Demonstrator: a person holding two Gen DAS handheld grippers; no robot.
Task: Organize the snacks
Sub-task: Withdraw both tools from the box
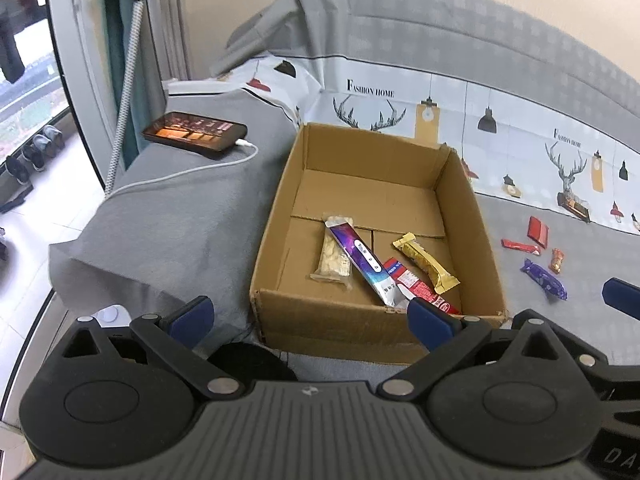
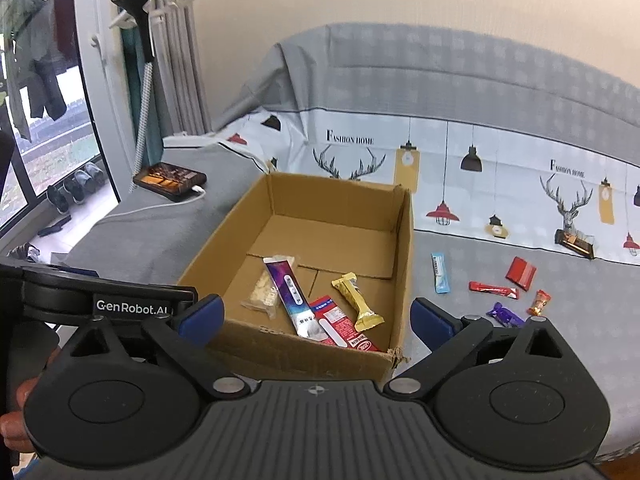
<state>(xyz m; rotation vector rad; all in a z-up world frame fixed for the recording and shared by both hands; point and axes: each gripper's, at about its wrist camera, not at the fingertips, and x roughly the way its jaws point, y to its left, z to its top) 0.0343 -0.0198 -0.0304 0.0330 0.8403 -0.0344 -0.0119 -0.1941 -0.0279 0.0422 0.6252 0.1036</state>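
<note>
**Tech A:** Left wrist view, read left to right: a phone (image 1: pixel 195 134) on its charging cable lies on the grey cover, then the cardboard box (image 1: pixel 280 216), then loose snacks on the bed to the box's right. The left gripper (image 1: pixel 310 316) hangs at the box's near wall, jaws spread wide, nothing between them.

**Tech B:** Box contents?

**Tech A:** Four items on the floor of the box: a clear cracker pack (image 1: pixel 331 254), a purple stick pack (image 1: pixel 362 260) lying partly over it, a red packet (image 1: pixel 416 286), and a gold bar (image 1: pixel 426 262).

**Tech B:** And the right wrist view?

**Tech A:** The right gripper (image 2: pixel 316 318) is likewise open and empty, near the box's front right corner. Outside the box, left to right: a light blue stick (image 2: pixel 440 272), a red bar (image 2: pixel 494 290), a purple candy (image 2: pixel 505 315), a red square packet (image 2: pixel 521 273), and a small orange candy (image 2: pixel 539 303).

**Tech B:** Which hand takes the next one?

**Tech A:** Judged from position, the right. Every remaining snack lies forward and right of it, well apart from the left gripper (the box stands between). The blue stick is closest to the box; its long axis runs nearly away from the camera, so the jaws would close across its width with little wrist rotation.
</note>
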